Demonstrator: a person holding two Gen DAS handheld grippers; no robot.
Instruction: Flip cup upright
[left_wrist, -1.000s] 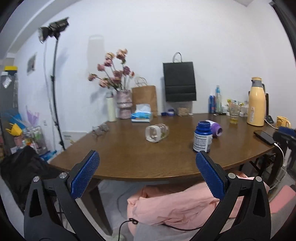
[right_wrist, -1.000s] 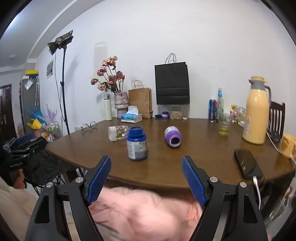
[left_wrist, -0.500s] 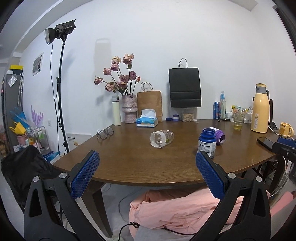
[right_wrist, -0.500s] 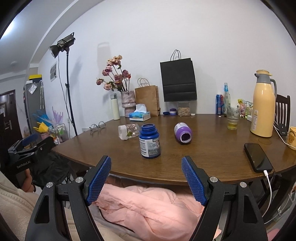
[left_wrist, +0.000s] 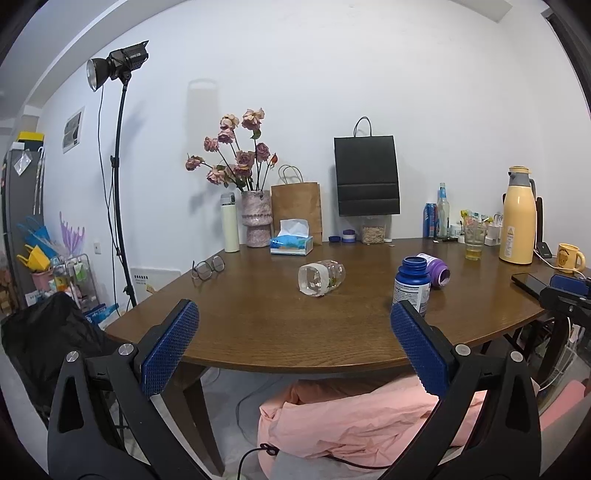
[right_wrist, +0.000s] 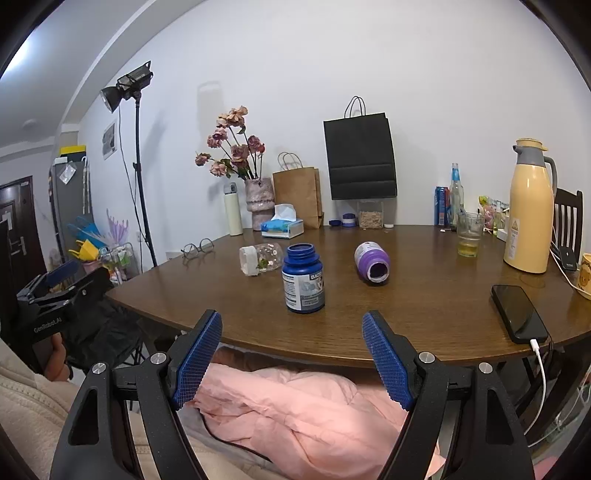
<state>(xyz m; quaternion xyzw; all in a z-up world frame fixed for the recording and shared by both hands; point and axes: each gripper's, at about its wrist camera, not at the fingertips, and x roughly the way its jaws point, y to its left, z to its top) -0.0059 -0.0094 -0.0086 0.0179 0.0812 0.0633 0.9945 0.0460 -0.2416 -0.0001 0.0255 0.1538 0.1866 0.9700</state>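
Cups on counter (left_wrist: 258, 332): clear cup (left_wrist: 321, 279) on side, left of upright blue bottle (left_wrist: 412, 286); purple cup (right_wrist: 372, 262) on side, right of blue bottle, mouth facing camera in right wrist view. Left gripper (left_wrist: 295, 354) short of counter edge, fingers (left_wrist: 170, 347) wide, holding nothing. Right gripper (right_wrist: 291, 360) short of counter edge, near side of blue bottle, fingers (right_wrist: 386, 363) wide, empty. Black phone (right_wrist: 519, 313) far right of blue bottle, cable plugged. Yellow thermos (right_wrist: 529, 210) behind phone. Pink fabric (right_wrist: 295, 406) under counter.
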